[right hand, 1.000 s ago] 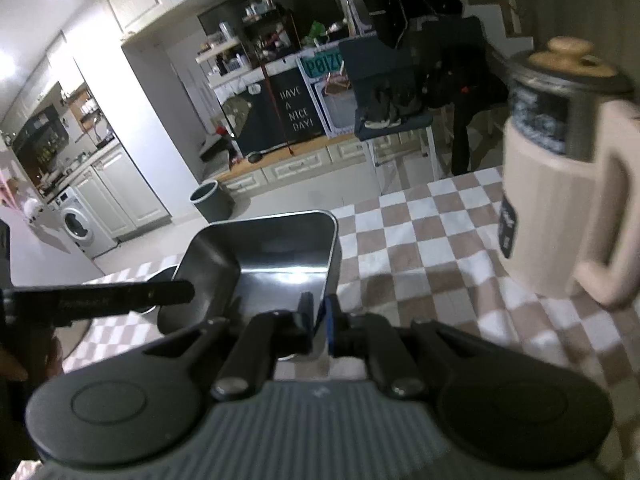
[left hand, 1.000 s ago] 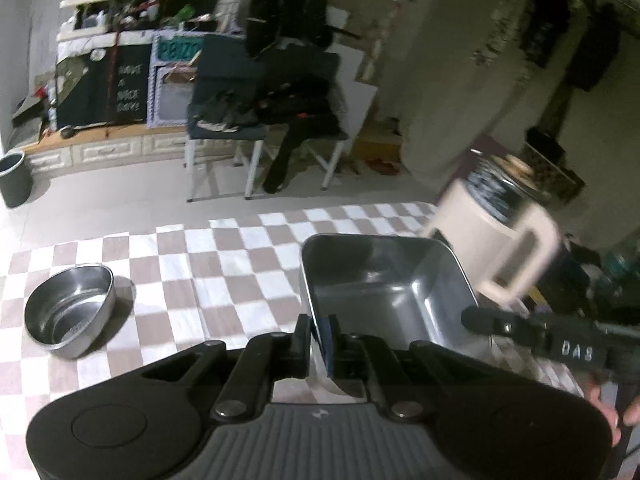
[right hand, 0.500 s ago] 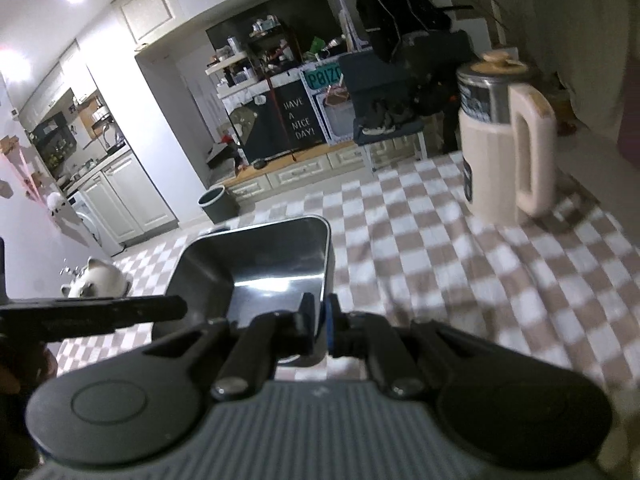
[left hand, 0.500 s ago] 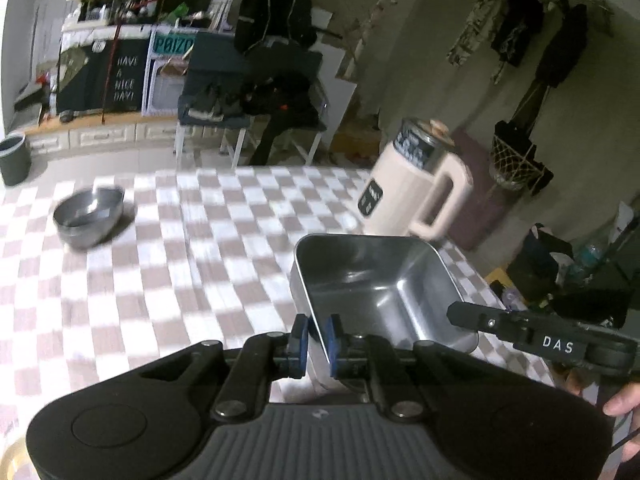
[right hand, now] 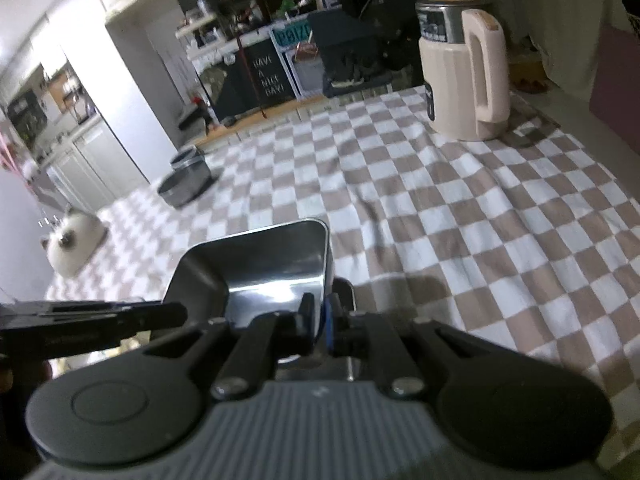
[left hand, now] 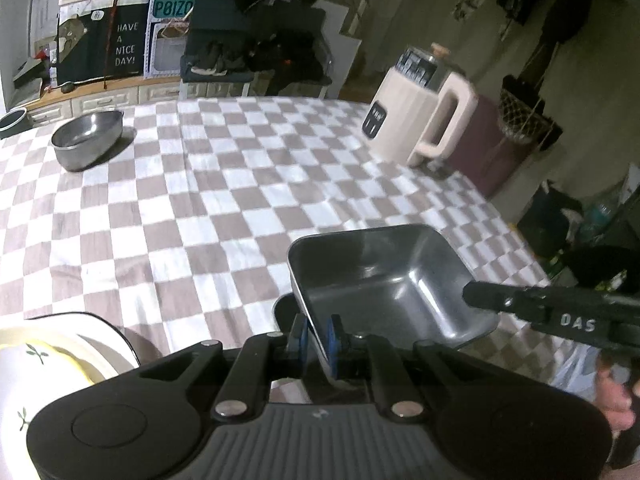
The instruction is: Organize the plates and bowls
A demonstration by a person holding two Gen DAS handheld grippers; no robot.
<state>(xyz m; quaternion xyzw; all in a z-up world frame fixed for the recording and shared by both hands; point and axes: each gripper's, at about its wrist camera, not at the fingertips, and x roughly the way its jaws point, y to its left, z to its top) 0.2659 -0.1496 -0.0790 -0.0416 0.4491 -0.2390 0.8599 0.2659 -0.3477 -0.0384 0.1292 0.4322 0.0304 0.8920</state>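
Observation:
A square steel tray [left hand: 384, 276] is held by both grippers above the near part of the checkered table. My left gripper [left hand: 316, 334] is shut on its near-left rim. My right gripper [right hand: 318, 318] is shut on the right rim of the tray [right hand: 256, 268]. A dark plate [left hand: 282, 312] peeks out right under the tray. A round steel bowl [left hand: 86, 138] stands at the far left of the table; it also shows in the right wrist view [right hand: 184, 190]. A white plate with green leaf marks [left hand: 44, 368] lies at the near left.
A cream electric kettle [left hand: 420, 120] stands at the far right of the table, also in the right wrist view [right hand: 466, 76]. The checkered cloth [left hand: 224, 196] covers the table. A cat-shaped white object [right hand: 72, 244] sits at the left. A chair and shelves stand beyond the table.
Both grippers have drawn the tray back toward the near edge of the table and lower. The kettle and steel bowl now look farther away. The white plate has come into view.

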